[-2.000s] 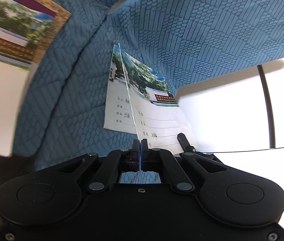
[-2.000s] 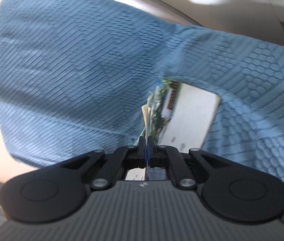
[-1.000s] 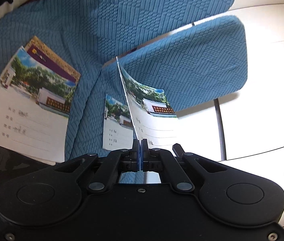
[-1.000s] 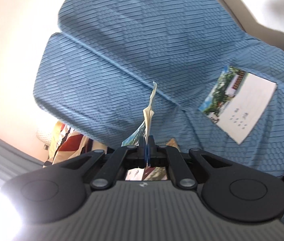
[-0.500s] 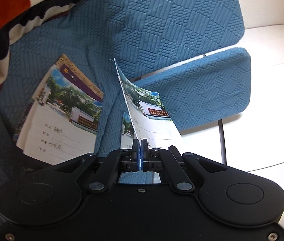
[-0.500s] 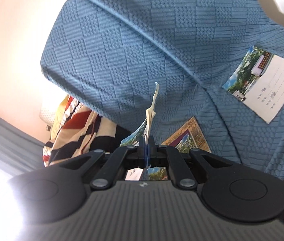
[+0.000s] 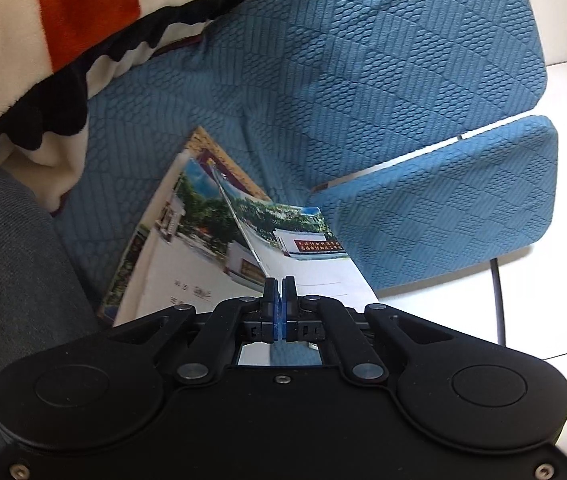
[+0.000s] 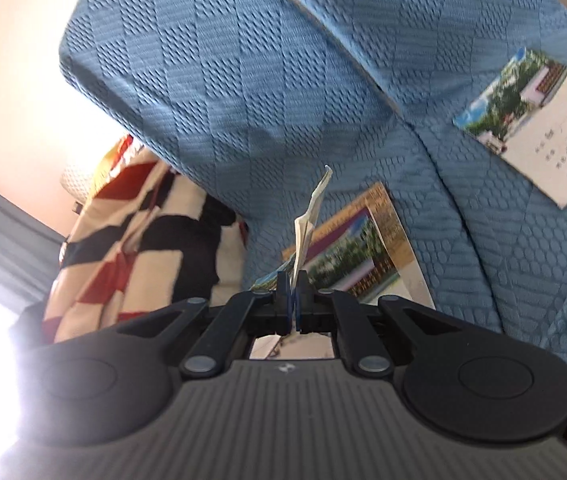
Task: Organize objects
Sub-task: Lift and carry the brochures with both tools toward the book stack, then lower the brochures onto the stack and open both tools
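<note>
My left gripper (image 7: 279, 285) is shut on the lower edge of a thin notebook (image 7: 307, 256) with a photo cover and white ruled lines. The notebook hangs tilted just above a stack of similar notebooks (image 7: 175, 268) on the blue sofa seat (image 7: 323, 100). My right gripper (image 8: 292, 282) is shut on a notebook seen edge-on (image 8: 310, 216), its pages fanning upward. Behind it lies the stack (image 8: 363, 248), whose bottom book has a brown border. Whether both grippers hold the same notebook I cannot tell. Another single notebook (image 8: 539, 124) lies flat further right on the sofa (image 8: 243, 80).
A striped orange, black and cream blanket (image 7: 63, 20) lies beside the stack, also seen as the blanket (image 8: 131, 240) at left. Grey fabric (image 7: 11, 260) borders the near left. The white floor (image 7: 563, 300) with a black cable (image 7: 497, 300) shows past the sofa's edge.
Both grippers have travelled down and across the sofa with their notebooks still gripped. The stack and blanket have come close; the single notebook has slid toward the right edge of the right view.
</note>
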`<action>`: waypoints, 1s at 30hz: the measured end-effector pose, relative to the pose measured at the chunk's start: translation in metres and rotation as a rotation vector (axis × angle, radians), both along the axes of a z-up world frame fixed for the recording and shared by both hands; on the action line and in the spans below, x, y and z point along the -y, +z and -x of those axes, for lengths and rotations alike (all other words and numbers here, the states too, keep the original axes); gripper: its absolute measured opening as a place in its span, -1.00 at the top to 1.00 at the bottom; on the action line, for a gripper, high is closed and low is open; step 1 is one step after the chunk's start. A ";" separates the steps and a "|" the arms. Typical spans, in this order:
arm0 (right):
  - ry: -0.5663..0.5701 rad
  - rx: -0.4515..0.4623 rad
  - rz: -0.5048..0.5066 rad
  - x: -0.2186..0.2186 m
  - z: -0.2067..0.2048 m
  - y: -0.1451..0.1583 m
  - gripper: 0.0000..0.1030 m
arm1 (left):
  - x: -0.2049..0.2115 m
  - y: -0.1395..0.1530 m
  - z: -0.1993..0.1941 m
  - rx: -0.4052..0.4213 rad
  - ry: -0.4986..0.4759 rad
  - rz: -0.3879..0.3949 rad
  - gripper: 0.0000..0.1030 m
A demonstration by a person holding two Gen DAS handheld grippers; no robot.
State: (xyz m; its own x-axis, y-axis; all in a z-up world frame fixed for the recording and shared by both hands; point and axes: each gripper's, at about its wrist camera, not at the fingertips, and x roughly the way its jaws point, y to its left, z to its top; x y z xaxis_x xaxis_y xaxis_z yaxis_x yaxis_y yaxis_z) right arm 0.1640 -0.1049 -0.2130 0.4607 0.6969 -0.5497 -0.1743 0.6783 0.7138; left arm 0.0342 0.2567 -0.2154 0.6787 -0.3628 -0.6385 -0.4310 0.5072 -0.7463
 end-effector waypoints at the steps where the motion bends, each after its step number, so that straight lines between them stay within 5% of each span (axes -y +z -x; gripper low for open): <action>1: 0.005 -0.001 0.003 -0.001 0.000 -0.004 0.91 | -0.001 -0.003 0.000 -0.006 0.001 -0.004 1.00; 16: 0.073 -0.054 0.068 -0.012 0.011 -0.038 0.79 | -0.001 -0.025 0.009 -0.096 0.001 -0.076 1.00; 23: 0.129 -0.117 0.124 -0.005 0.014 -0.037 -0.12 | 0.002 -0.025 0.011 -0.117 -0.040 -0.110 0.62; 27: 0.143 -0.130 0.192 0.006 0.019 -0.031 -0.19 | 0.011 -0.022 0.010 -0.131 -0.063 -0.176 0.22; 30: 0.137 -0.063 0.255 0.015 0.019 -0.025 -0.19 | 0.019 -0.019 0.005 -0.136 -0.086 -0.245 0.22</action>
State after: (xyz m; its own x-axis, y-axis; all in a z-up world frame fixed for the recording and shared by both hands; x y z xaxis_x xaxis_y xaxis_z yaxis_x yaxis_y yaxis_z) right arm 0.1445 -0.1201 -0.2377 0.3310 0.5856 -0.7400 -0.2371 0.8106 0.5354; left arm 0.0294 0.2375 -0.2347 0.5539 -0.2395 -0.7974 -0.4664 0.7041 -0.5355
